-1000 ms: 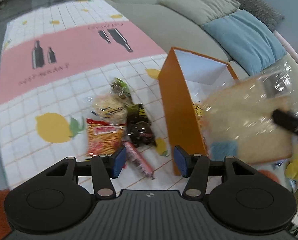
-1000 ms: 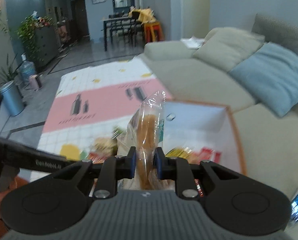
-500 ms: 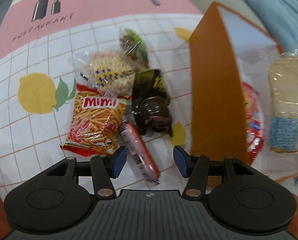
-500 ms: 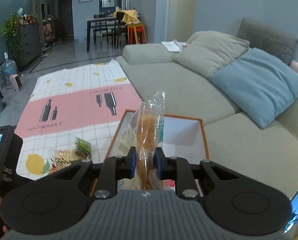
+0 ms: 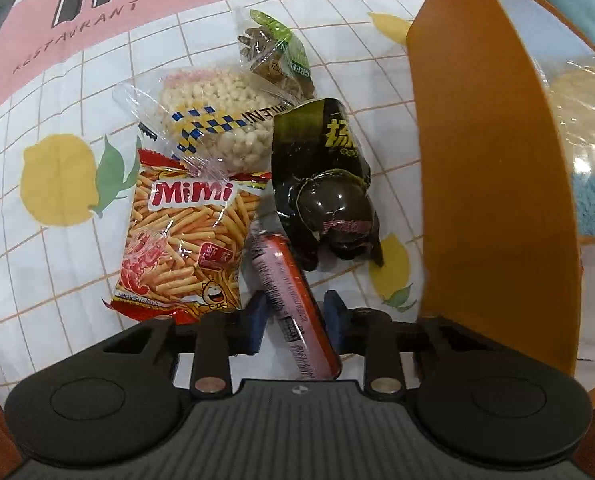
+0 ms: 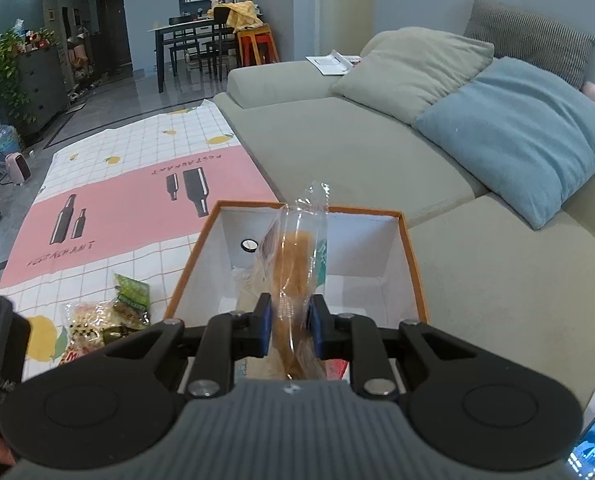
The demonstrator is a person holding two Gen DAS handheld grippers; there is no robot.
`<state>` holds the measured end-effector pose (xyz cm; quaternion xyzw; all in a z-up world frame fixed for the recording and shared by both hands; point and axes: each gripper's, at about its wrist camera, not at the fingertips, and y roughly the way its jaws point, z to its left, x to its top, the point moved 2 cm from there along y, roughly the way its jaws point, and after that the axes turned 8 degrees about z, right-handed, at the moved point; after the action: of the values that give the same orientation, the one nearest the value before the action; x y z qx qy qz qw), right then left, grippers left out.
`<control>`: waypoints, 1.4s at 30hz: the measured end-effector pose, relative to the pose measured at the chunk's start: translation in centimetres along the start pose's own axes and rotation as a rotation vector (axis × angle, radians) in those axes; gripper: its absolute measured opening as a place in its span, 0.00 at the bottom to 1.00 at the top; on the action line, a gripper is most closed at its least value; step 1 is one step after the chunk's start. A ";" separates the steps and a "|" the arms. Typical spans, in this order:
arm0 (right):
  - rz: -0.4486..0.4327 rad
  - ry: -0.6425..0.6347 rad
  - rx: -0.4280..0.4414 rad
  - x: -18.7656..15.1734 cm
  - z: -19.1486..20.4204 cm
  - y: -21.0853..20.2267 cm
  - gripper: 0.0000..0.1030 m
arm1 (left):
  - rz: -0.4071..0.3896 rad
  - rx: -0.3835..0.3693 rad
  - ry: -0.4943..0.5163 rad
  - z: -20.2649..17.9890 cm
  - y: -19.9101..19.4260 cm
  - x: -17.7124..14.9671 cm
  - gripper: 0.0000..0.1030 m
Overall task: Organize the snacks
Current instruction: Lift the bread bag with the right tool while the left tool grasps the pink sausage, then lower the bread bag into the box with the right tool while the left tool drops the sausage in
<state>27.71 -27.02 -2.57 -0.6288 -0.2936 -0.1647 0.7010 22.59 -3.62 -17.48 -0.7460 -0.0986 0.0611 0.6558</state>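
Note:
My left gripper point(image 5: 295, 322) is open low over the mat, its blue pads on either side of a pink sausage stick point(image 5: 293, 312). Beside it lie a red Mimi chips bag point(image 5: 185, 236), a black packet point(image 5: 325, 200), a puffed-ball bag point(image 5: 217, 120) and a green-labelled bag point(image 5: 277, 56). The orange box point(image 5: 493, 208) stands to the right. My right gripper point(image 6: 290, 326) is shut on a bagged bread slice point(image 6: 297, 256) and holds it over the open orange box point(image 6: 413, 272). The bread also shows in the left wrist view point(image 5: 589, 140).
The picnic mat point(image 6: 109, 204) covers the floor left of the box. A grey sofa point(image 6: 337, 140) with a blue cushion point(image 6: 517, 136) and a beige cushion point(image 6: 413, 60) runs along the right. A dining table and stools stand far back.
My left gripper has dropped down and forward onto the snack pile, and its pads now straddle the sausage stick. My right gripper has carried the bread over the box opening.

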 end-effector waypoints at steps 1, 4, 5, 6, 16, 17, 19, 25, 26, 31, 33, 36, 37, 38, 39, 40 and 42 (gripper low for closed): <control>0.003 0.001 0.002 0.0 0.0 0.2 0.17 | 0.005 -0.012 0.001 0.2 -0.1 -0.1 0.31; 0.010 -0.003 0.010 0.0 -0.2 0.9 0.17 | -0.004 -0.032 0.014 0.5 -0.9 -0.5 0.27; 0.013 -0.003 0.013 0.1 -0.3 1.1 0.17 | -0.016 -0.042 0.022 0.5 -1.5 -0.6 0.25; 0.016 -0.002 0.015 0.1 -0.3 1.2 0.17 | -0.027 -0.051 0.027 0.6 -2.2 -0.8 0.24; -0.017 0.009 0.018 1.5 -1.1 1.4 0.17 | -0.202 -0.184 0.085 -1.2 -10.6 0.5 0.24; -0.025 0.024 0.018 1.7 -1.4 1.4 0.17 | -0.227 -0.200 0.099 -1.6 -11.7 0.9 0.24; -0.041 0.060 0.018 2.3 -2.1 1.6 0.17 | -0.274 -0.221 0.126 -2.7 -13.5 1.9 0.24; -0.089 0.168 0.017 4.0 -4.3 3.3 0.17 | -0.356 -0.265 0.189 -5.4 -16.2 4.4 0.24; -0.089 0.170 0.014 4.2 -4.4 3.9 0.17 | -0.366 -0.267 0.204 -6.1 -16.5 4.8 0.24; -0.018 0.224 0.051 4.2 -5.3 7.7 0.17 | -0.362 -0.265 0.268 -8.4 -15.1 7.4 0.24; 0.009 0.249 0.053 3.9 -5.6 9.0 0.16 | -0.349 -0.251 0.295 -9.3 -14.4 8.2 0.24; 0.039 0.259 0.038 3.6 -6.1 10.3 0.16 | -0.319 -0.239 0.324 -10.3 -13.5 8.7 0.24; 0.049 0.249 0.028 3.5 -6.1 10.7 0.17 | -0.307 -0.239 0.328 -10.5 -13.2 8.9 0.24; 0.060 0.237 0.018 3.5 -6.2 11.1 0.17 | -0.298 -0.236 0.333 -10.8 -13.0 9.2 0.24; 0.075 0.218 0.003 3.4 -6.1 11.5 0.17 | -0.292 -0.229 0.339 -11.0 -12.7 9.4 0.24; 0.089 0.196 -0.014 3.4 -6.1 11.8 0.18 | -0.287 -0.217 0.346 -11.2 -12.4 9.6 0.24; 0.094 0.146 -0.033 3.2 -5.9 12.0 0.21 | -0.281 -0.184 0.367 -11.8 -11.8 10.1 0.24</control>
<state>38.58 -30.46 -10.26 -0.6394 -0.2091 -0.1819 0.7172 34.18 -11.29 -3.83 -0.7802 -0.0857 -0.1763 0.5940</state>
